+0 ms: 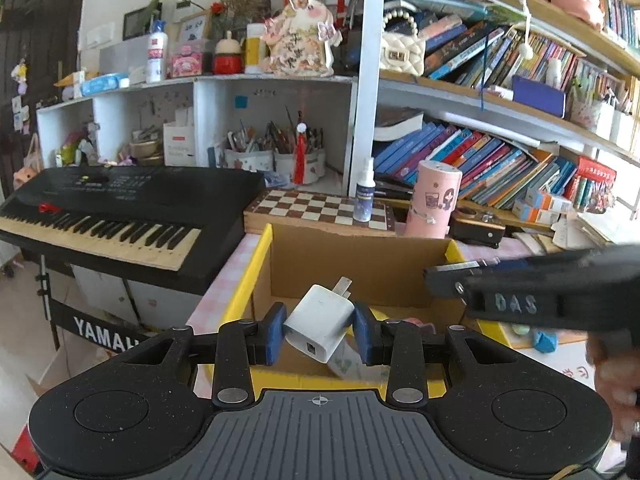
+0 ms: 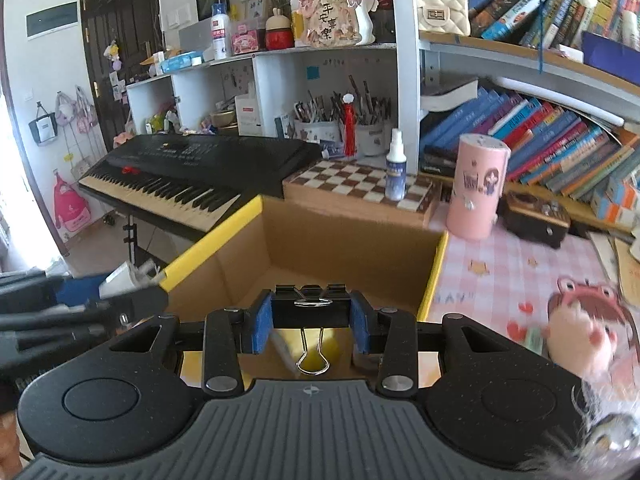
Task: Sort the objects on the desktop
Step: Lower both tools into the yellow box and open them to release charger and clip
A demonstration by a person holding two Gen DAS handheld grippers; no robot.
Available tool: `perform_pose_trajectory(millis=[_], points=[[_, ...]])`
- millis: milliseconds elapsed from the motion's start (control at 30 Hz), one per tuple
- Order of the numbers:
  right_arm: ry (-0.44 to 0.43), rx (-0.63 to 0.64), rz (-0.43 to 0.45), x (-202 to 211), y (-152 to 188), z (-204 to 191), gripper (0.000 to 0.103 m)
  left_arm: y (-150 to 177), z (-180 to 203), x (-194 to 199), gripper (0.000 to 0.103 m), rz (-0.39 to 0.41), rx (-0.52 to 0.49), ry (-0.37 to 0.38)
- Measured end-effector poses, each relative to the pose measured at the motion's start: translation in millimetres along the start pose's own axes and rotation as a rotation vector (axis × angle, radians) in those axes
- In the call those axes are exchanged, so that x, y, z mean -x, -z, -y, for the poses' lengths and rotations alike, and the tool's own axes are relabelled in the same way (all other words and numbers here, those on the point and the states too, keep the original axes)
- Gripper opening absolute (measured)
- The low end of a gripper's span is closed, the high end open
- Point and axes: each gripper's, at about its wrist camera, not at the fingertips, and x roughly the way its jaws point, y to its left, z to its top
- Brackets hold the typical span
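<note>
Cluttered shelves and a keyboard [image 1: 104, 216] back the desk. From the left gripper [image 1: 319, 330], clamped on a white charger [image 1: 318, 322], and the right gripper [image 2: 311, 322], clamped on a black binder clip [image 2: 310, 308], release is best made low over the box [image 2: 352, 248]. Both are pitched downward above it.

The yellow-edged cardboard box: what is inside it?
Little shows inside the cardboard box: bare brown walls and a pale packet near the front. The white charger and black binder clip, each in a hand-held gripper, cover much of the floor.
</note>
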Motion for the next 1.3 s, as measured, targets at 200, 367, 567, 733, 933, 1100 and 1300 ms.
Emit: perform_pose_trajectory(millis=[200,367,567,733,933,1100,1300], points=[[-0.023,0.031,-0.038,-49.5,-33.1,15.4,0.037,-5.2,2.9,-47.1,0.034,-0.074,-0.03,-0.008],[-0.079,0.071,-0.142,-100.8,-49.3,17.5,0.037,-2.5,1.4,-80.9,0.034,-0.181,-0.045,-0.013],[-0.141,0.144,-0.318,-167.8,-59.2,4.8,0.037,4.8,3.8,-102.0,0.035,-0.281,-0.062,-0.013],[-0.147,0.206,-0.465,-213.1,-50.5,-1.3,0.037,8.5,7.1,-110.6,0.03,-0.322,-0.066,-0.001],[-0.152,0.216,-0.563,-237.6,-35.2,1.1,0.037,12.2,10.7,-112.1,0.03,-0.332,-0.059,-0.004],[-0.143,0.182,-0.563,-237.6,-32.5,9.0,0.038,11.1,13.8,-108.5,0.033,-0.31,-0.055,-0.018],[-0.146,0.175,-0.465,-212.0,-43.7,13.7,0.051,-0.4,12.8,-86.1,0.035,-0.212,-0.045,-0.037]])
